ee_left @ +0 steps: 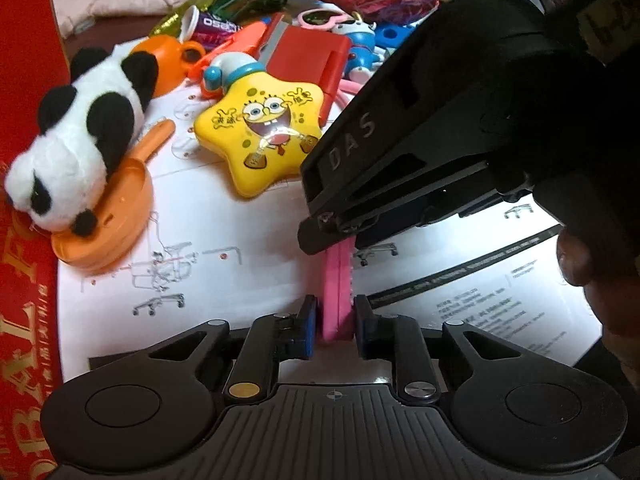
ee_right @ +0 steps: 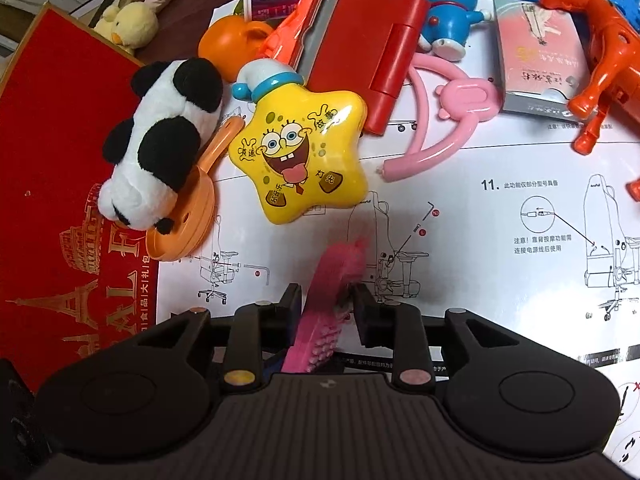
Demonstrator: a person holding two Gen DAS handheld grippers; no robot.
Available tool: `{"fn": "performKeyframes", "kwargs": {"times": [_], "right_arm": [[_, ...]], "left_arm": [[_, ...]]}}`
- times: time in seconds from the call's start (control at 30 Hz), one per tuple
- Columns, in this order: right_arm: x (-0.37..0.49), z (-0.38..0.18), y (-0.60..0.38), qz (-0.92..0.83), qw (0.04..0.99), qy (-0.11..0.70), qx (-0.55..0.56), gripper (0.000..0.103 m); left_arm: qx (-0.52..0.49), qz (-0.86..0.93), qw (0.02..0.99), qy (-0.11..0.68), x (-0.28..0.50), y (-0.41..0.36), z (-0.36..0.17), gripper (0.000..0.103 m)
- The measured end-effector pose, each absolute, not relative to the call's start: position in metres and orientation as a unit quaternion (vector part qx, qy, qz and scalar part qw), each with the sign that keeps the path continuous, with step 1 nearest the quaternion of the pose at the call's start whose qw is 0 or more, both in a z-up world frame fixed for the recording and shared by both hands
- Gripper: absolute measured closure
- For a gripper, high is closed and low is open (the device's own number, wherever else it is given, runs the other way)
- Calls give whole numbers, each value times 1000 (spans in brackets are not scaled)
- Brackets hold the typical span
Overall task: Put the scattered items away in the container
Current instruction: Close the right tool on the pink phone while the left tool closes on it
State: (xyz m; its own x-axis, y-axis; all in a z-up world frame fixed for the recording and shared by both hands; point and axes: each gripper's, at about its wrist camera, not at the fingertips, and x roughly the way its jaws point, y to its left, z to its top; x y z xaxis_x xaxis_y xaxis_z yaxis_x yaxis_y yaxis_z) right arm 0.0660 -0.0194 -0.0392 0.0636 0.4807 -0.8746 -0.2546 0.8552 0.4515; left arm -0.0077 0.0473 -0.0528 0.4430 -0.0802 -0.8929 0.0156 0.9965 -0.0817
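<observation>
The left tongs (ee_left: 335,322) point steeply down, blue pads closed on one end of a pink brush (ee_left: 337,292) that stands upright between them. The right tongs (ee_right: 326,308), also tilted steeply down, straddle the brush's other end; its right pad looks clear of the brush, and whether the left pad touches I cannot tell. A hand (ee_left: 576,256) grips the right tool. Beyond, on the instruction sheet (ee_right: 480,216) covering the worktop, lie a yellow star toy (ee_right: 298,156) and a plush panda (ee_right: 160,140) beside the red box (ee_right: 60,152).
</observation>
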Motion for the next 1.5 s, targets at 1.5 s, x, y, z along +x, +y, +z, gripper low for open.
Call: {"fn": "performKeyframes", "kwargs": {"times": [1.5], "right_arm": [[62,-45,-12,266,725,631,72,79]], "left_arm": [[8,-15,855,519,0,39,-56,77]]}}
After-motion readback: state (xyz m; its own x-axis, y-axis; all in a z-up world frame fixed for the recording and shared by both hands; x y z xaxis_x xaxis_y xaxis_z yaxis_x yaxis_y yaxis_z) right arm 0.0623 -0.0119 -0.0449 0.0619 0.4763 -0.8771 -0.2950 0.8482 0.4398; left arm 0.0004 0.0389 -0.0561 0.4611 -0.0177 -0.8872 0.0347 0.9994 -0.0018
